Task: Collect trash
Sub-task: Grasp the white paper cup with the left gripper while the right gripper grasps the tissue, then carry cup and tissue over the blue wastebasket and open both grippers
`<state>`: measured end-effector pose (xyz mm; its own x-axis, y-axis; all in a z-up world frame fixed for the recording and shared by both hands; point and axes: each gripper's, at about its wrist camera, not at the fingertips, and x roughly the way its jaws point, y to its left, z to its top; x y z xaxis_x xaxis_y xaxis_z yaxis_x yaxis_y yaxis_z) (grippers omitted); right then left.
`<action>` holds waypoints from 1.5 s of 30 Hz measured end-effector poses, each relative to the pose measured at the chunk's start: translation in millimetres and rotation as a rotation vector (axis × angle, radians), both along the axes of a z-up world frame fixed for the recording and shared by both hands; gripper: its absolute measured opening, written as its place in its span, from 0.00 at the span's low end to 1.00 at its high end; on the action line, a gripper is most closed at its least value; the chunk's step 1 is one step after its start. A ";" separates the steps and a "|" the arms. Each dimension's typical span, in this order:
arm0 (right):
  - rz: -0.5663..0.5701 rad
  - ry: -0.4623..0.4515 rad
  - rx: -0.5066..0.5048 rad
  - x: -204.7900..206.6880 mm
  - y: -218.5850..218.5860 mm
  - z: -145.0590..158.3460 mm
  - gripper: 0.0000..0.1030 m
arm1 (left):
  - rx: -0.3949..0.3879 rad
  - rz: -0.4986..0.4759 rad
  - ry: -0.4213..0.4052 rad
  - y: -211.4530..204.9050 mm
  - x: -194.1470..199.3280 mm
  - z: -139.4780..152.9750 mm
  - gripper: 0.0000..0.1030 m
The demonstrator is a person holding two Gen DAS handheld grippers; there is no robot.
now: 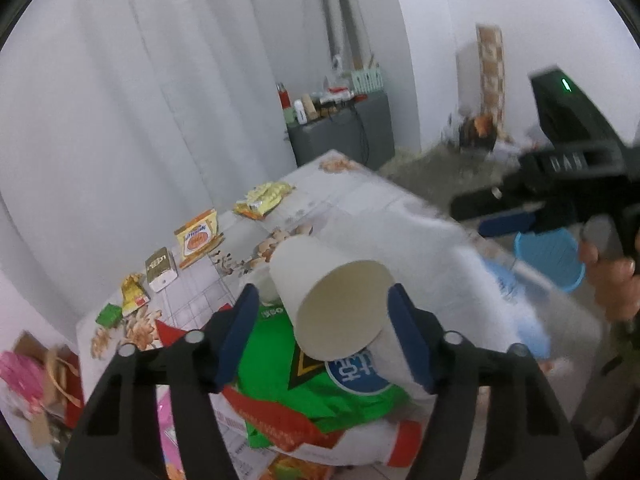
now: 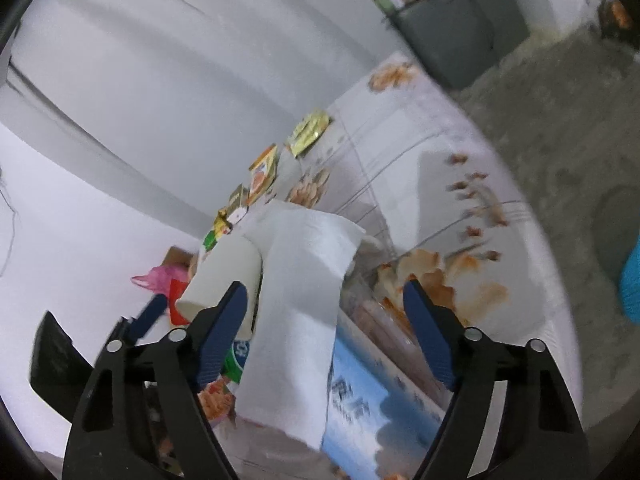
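Note:
A white paper cup (image 1: 332, 304) lies on its side on a pile of trash, its mouth facing the left wrist camera. My left gripper (image 1: 324, 320) is open around it; the right finger is at the cup's rim and the left finger stands apart. Under the cup lie a green snack bag (image 1: 280, 380) and a white bottle with a red cap (image 1: 360, 444). My right gripper (image 2: 328, 312) is open over a white paper towel (image 2: 304, 280), with no pad pressing on it. The cup (image 2: 224, 276) and a finger of the left gripper (image 2: 148, 316) show left of it.
Several wrappers and small boxes line the table's far edge, among them a yellow packet (image 1: 262, 198) and an orange box (image 1: 198, 236). The table has a floral cloth (image 1: 340, 184). A blue basket (image 1: 552, 256) stands on the floor at right, and a grey cabinet (image 1: 340, 132) stands behind.

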<state>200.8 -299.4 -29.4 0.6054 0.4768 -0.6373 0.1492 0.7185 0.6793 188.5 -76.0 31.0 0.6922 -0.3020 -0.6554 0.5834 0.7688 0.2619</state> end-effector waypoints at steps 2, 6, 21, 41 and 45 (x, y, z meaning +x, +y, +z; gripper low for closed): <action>0.018 0.007 0.013 4.8 2.9 -2.8 0.57 | 0.026 0.011 0.011 -3.2 6.9 -6.8 0.53; 0.046 -0.007 0.025 9.8 9.6 0.1 0.26 | 0.059 0.036 0.000 -3.2 14.7 -11.1 0.28; 0.056 -0.246 0.190 1.8 16.8 59.9 0.00 | -0.084 0.099 -0.092 19.2 4.3 37.7 0.02; -0.292 -0.452 0.236 -131.3 -93.3 96.0 0.00 | -0.232 -0.057 -0.108 -45.5 -28.8 113.2 0.02; -0.369 -0.468 0.229 -161.9 -116.9 91.4 0.00 | -0.201 -0.133 -0.096 -86.6 -38.5 114.0 0.02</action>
<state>38.9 -416.3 62.0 0.9453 0.2770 -0.1723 0.0092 0.5052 0.8629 150.0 -162.6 145.1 0.6936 -0.5123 -0.5064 0.6630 0.7289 0.1707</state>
